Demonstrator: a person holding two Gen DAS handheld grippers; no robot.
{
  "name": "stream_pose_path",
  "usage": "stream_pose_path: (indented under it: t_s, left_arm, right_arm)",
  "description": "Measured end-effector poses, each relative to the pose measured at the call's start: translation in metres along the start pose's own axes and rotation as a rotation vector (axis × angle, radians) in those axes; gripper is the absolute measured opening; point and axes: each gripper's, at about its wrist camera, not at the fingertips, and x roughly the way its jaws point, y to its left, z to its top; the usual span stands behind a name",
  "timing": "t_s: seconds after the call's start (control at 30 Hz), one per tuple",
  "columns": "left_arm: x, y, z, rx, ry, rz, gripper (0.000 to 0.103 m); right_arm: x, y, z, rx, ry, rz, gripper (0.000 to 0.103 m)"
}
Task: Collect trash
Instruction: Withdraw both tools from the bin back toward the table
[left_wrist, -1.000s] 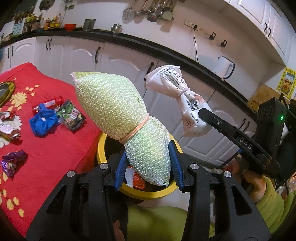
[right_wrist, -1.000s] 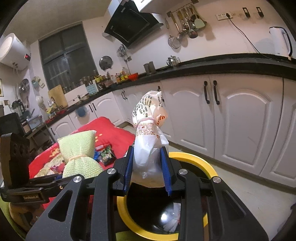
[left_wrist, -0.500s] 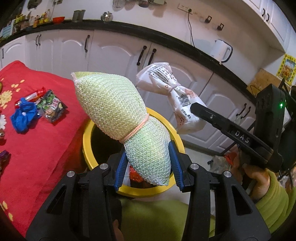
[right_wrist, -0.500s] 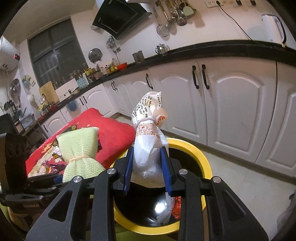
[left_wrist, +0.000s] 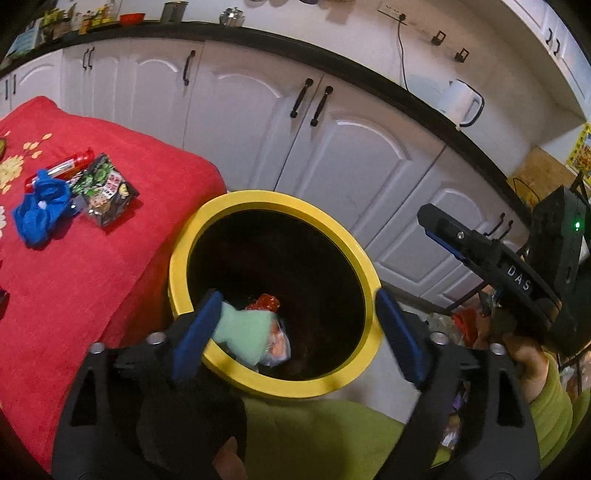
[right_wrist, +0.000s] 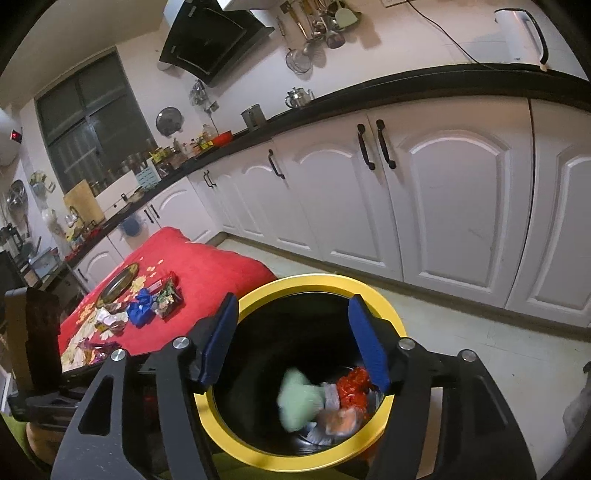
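My left gripper (left_wrist: 297, 332) hangs over the yellow-rimmed bin (left_wrist: 273, 199), its jaws opening wide with nothing between the blue pads. The green mesh bag (left_wrist: 247, 332) is down inside the bin beside the white plastic bag (left_wrist: 277, 347) and a red wrapper (left_wrist: 264, 301). My right gripper (right_wrist: 293, 343) is also above the bin (right_wrist: 314, 280), jaws opening and holding nothing. Below it the green bag (right_wrist: 295, 402) shows blurred, next to the white bag (right_wrist: 332, 417) and the red wrapper (right_wrist: 354, 384). The right gripper (left_wrist: 432, 221) enters the left wrist view from the right.
A table under a red cloth (left_wrist: 92, 277) stands left of the bin. On it lie a blue crumpled piece (left_wrist: 40, 210), a dark snack packet (left_wrist: 107, 192), a red tube (left_wrist: 70, 164) and several wrappers (right_wrist: 99, 349). White cabinets (right_wrist: 443, 203) run behind; a green sleeve (left_wrist: 550, 398) is at right.
Both grippers opened and let go. The green mesh bag and the white bag dropped into the bin. Both hands came lower and closer over the bin.
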Motion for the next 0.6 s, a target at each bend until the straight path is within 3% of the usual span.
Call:
stream_pose_path:
  t_s: [0.1,0.33,0.6]
  left_arm:
    - [-0.007,0.002,0.000,-0.012,-0.026,0.024,0.092]
    - [-0.030,0.015,0.001,-0.055,-0.086,0.082,0.092]
    - [-0.054,0.020,0.002,-0.048,-0.154,0.129,0.092]
  right_arm:
    - [-0.001,0.004,0.000,-0.014,-0.005,-0.007,0.062]
    - [-0.004,0.007,0.002,-0.027,-0.038,-0.021,0.072]
    - [-0.005,0.024,0.001,-0.071,-0.051,-0.016,0.074]
